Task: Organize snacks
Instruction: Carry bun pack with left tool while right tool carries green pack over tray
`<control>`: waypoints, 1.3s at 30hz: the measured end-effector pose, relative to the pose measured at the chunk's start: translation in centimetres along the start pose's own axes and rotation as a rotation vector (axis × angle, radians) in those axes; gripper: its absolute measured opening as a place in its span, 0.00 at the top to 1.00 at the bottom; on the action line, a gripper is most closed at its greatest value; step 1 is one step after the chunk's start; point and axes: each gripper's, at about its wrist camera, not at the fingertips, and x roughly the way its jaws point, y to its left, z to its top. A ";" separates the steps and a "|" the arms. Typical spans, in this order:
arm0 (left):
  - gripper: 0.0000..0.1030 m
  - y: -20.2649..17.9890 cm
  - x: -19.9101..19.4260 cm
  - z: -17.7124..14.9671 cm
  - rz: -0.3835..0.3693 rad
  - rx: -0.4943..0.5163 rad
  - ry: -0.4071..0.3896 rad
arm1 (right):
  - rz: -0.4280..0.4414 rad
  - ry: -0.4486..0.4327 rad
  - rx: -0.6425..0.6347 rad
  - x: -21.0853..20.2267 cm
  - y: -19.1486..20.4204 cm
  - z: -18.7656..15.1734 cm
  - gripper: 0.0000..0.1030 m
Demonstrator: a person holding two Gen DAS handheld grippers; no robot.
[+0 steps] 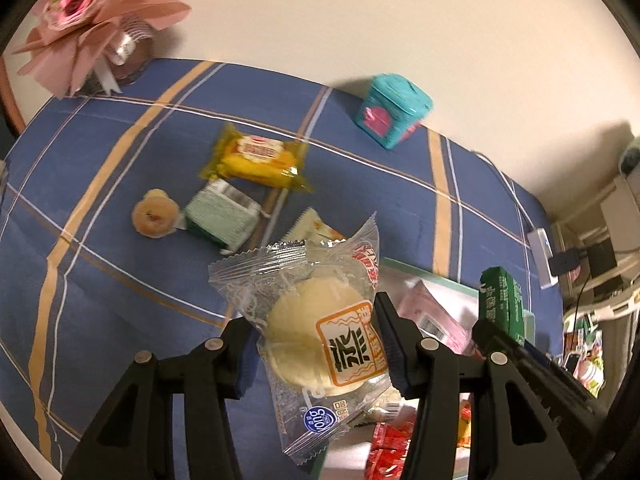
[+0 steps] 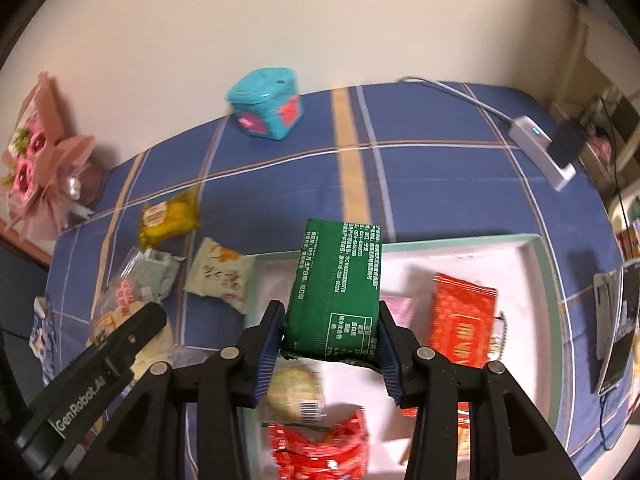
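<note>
Green snack pack (image 2: 338, 292) clamped in right gripper (image 2: 330, 354), above the tray's (image 2: 546, 264) left edge | left gripper (image 1: 316, 350) clamps clear-wrapped bun (image 1: 320, 340) beside that edge, over blue cloth (image 1: 120, 200).

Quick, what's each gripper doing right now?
Left gripper: closed on clear-wrapped round pale cake.
Right gripper: closed on green foil snack packet.

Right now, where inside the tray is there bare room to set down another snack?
The tray is bare along its far side, between the green packet held in the right claw and the far right corner, above the red packet. The near left is crowded with the red sweets.
</note>
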 end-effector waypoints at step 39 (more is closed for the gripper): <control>0.47 -10.5 4.8 -5.7 0.004 0.275 0.142 | -0.168 0.072 0.215 2.1 -14.1 -0.8 0.54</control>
